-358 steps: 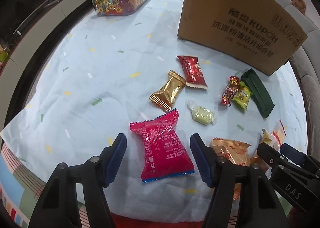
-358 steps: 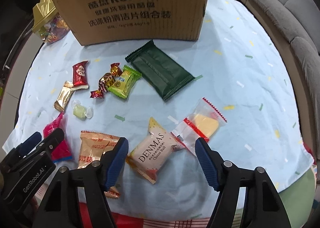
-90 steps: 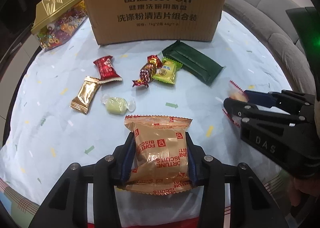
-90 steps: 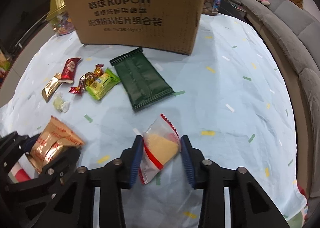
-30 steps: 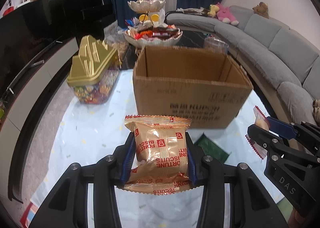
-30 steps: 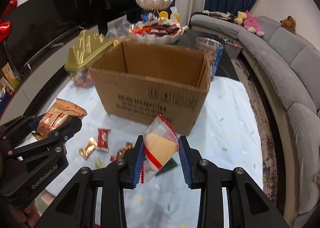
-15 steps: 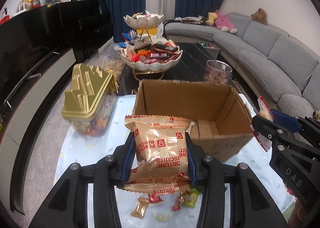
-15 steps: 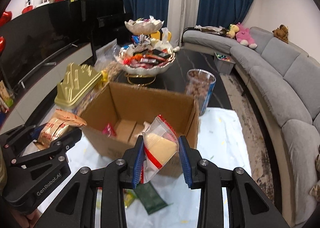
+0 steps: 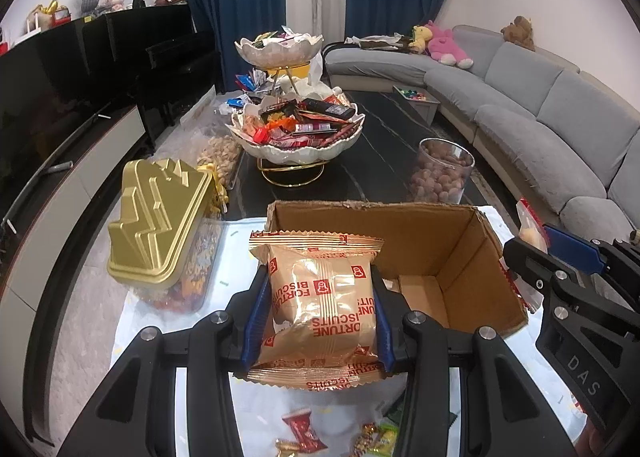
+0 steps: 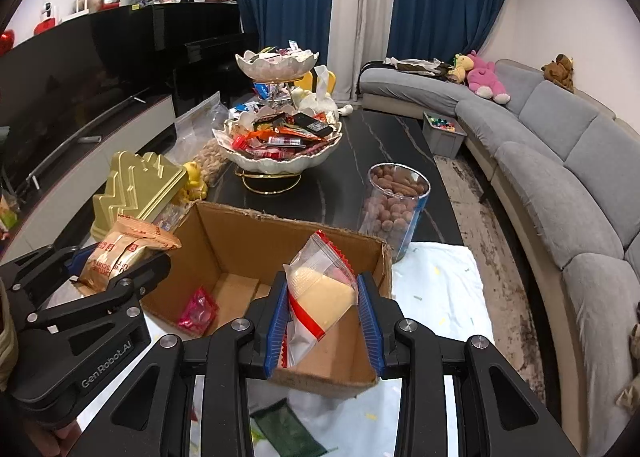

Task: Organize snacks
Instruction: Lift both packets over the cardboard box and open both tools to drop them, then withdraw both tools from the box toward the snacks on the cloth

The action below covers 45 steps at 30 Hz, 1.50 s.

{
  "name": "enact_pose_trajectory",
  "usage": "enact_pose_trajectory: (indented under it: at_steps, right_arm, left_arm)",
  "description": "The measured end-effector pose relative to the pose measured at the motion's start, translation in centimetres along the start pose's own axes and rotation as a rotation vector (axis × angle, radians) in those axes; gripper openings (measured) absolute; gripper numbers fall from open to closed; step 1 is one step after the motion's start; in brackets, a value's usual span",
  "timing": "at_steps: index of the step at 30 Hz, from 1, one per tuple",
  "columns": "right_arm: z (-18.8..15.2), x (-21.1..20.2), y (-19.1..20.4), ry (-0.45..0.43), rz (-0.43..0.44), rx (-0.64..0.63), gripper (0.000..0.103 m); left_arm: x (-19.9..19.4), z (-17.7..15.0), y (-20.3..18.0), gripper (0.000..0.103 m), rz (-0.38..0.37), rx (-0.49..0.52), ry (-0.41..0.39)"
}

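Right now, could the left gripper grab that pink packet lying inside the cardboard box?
Probably not: the left gripper is shut on the biscuit packet, so its jaws are full. The pink packet lies uncovered in the open cardboard box.

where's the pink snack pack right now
In the right wrist view, the pink snack pack lies on the floor of the open cardboard box, at its near left corner, below the left gripper.

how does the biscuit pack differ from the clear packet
The biscuit pack is opaque gold foil with red print; the clear packet is see-through with red edges, showing a pale yellow piece. The left gripper holds the pack, the right gripper the packet. The pack looks larger. Both are clamped, lifted near the open box.
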State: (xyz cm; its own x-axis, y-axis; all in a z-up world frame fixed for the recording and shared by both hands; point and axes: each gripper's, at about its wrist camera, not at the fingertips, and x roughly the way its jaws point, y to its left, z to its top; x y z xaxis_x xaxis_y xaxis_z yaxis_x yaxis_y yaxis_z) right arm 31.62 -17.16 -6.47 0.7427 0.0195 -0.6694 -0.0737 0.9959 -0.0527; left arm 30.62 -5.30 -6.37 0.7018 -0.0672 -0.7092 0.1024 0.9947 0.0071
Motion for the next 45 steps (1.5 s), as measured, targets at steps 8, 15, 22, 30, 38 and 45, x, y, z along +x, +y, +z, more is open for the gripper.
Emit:
enact_pose_trajectory:
  at_steps: [8,15,22,30,38,45]
  right_arm:
    - [0.5,1.8,-0.2,0.017,-0.003,0.000,0.035]
    - [0.8,2.8,0.2,0.033,-0.003,-0.020,0.040]
    - [0.8,2.8,-0.1,0.022,-0.009,-0.008,0.080]
    - [0.4,2.0,0.0,0.015,-0.006,-0.026,0.085]
    - [-1.1,0.4,0.5,0.019,-0.001,-0.075,0.088]
    - [-2.2,-1.8,1.1,0.002,0.002,-0.091,0.087]
  left_arm:
    - [1.6,0.4,0.0,0.045,0.001,0.002,0.008]
    - [2.2,0.3,0.1,0.048,-0.005,0.005,0.029]
    - [1.9,0.4,0.6,0.063,0.019,-0.007,0.020]
    - [0.5,0.5,1.3,0.066,0.034,-0.008,-0.001]
    - [-1.8,-0.4,1.5,0.066,0.040,-0.010,-0.017]
    - [-3.8,-1.9,1.4,0.066,0.037,-0.011,-0.024]
